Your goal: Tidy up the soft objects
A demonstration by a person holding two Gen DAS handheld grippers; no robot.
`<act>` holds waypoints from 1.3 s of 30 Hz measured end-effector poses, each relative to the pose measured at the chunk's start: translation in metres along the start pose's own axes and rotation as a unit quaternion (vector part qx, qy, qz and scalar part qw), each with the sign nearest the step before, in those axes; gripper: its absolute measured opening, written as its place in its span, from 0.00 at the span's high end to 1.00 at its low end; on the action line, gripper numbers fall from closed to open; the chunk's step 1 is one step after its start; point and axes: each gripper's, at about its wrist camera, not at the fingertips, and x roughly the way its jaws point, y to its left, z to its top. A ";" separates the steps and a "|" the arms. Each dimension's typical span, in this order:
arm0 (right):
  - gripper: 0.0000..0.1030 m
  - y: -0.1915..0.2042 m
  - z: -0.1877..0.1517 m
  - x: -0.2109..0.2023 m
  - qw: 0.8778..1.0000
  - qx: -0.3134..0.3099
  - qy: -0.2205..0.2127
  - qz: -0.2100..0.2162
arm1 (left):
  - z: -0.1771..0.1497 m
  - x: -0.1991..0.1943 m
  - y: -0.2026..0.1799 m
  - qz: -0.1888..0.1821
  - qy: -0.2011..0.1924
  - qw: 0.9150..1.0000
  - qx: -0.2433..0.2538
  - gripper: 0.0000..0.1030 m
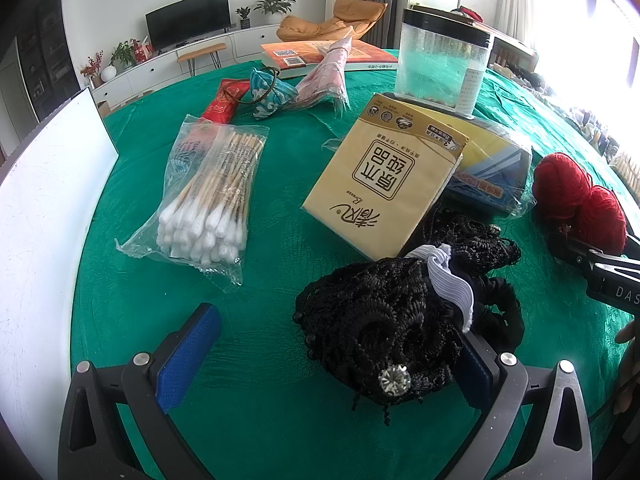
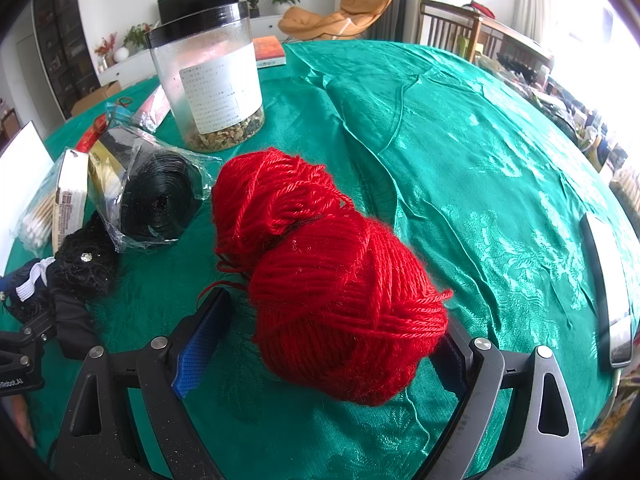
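Red wool yarn skein (image 2: 340, 280), two soft lobes joined at a waist, lying on the green patterned tablecloth (image 2: 480, 152) between the spread blue-padded jaws of my right gripper (image 2: 316, 352); the right pad appears to touch the near lobe, the left pad stands just clear, so nothing is clamped. I judge the skein light, springy and prone to snagging, with a loose strand trailing at its left; I would take it across the fat near lobe, not by stray loops. Black crocheted hair net with a rhinestone (image 1: 380, 332) and white elastic band sits between the wide-open jaws of my left gripper (image 1: 332, 356), limp and compressible, best pinched through its bulk. Beyond: tan tissue pack (image 1: 380, 176), bagged cotton swabs (image 1: 208, 196), clear black-lidded jar (image 2: 212, 80).
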 end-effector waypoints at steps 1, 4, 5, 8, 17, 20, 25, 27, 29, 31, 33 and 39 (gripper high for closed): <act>0.10 0.000 0.000 0.000 1.000 0.000 0.000 0.000 | 0.000 0.000 0.000 0.000 0.000 1.000 0.000 0.00; 0.10 0.000 0.000 0.000 1.000 0.000 0.000 0.000 | 0.000 0.000 0.000 0.000 0.000 1.000 0.000 0.00; 0.10 0.000 0.000 0.000 1.000 0.000 0.000 0.000 | 0.000 0.000 0.000 0.000 0.000 1.000 0.000 0.00; 0.10 0.000 0.000 0.000 1.000 0.000 0.000 0.000 | 0.000 0.000 0.000 0.000 0.000 1.000 0.000 0.00; 0.10 0.000 0.000 0.001 1.000 0.000 0.000 0.000 | 0.000 0.000 0.000 0.000 0.000 1.000 -0.001 0.00; 0.10 0.000 0.000 0.001 1.000 0.000 0.000 0.000 | 0.000 0.000 0.000 0.002 0.000 1.000 -0.003 0.00; 0.10 0.000 0.000 0.001 1.000 0.000 0.000 0.000 | -0.001 -0.001 0.000 0.004 0.000 1.000 -0.005 0.00; 0.10 0.000 0.000 0.001 1.000 0.001 0.000 0.000 | -0.001 -0.001 0.000 0.004 0.000 1.000 -0.005 0.00; 0.10 -0.001 0.000 0.001 1.000 0.000 0.000 0.000 | -0.001 -0.001 0.000 0.004 0.000 1.000 -0.005 0.00; 0.10 -0.001 0.001 0.001 1.000 0.000 0.000 0.000 | -0.001 -0.001 0.000 0.005 0.000 1.000 -0.005 0.00; 0.10 -0.001 0.001 0.001 1.000 0.000 0.000 0.000 | -0.001 -0.001 0.000 0.005 0.000 1.000 -0.005 0.00; 0.10 -0.001 0.001 0.002 1.000 0.000 0.000 0.000 | -0.001 -0.001 0.000 0.005 0.000 1.000 -0.005 0.00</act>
